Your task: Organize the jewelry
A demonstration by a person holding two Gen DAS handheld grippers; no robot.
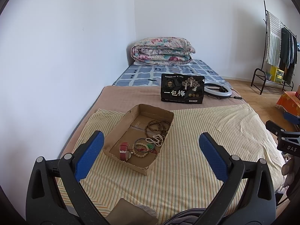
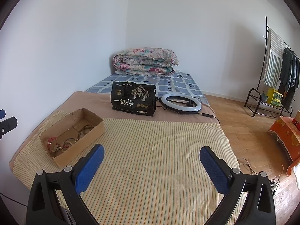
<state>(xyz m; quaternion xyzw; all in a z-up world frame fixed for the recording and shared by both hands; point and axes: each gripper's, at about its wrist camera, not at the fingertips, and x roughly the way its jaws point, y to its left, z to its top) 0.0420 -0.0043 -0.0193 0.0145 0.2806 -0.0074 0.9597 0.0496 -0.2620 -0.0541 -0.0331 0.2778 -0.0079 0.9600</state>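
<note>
Two grippers: both held above the striped sheet (image 2: 159, 150), each with its blue pads spread wide and nothing between them.
Left gripper (image 1: 151, 155): released, aimed at the box, which lies just ahead of its left finger.
Right gripper (image 2: 151, 164): released, over bare sheet; the box sits off to its left, apart from it.
Box (image 1: 121, 123): shallow open cardboard tray lying on the sheet near the wall side of the bed.
Jewelry: all inside the box.
Watch (image 1: 124, 151): red strap, standing on edge at the near end of the box.
Bangle (image 1: 143, 144): thin ring beside the watch, tangled with a red cord and pale beads; a small green piece lies on it.
White beads (image 1: 155, 139): a pale strand by the right wall of the box.
Brown beads (image 1: 157, 126): dark looped strands at the far end.
Bag (image 1: 182, 89): black snack pouch standing upright beyond the sheet.
Ring light (image 2: 181, 103): lying flat just right of the bag.
Quilt (image 1: 162, 50): folded, floral, at the far end of the bed.
</note>
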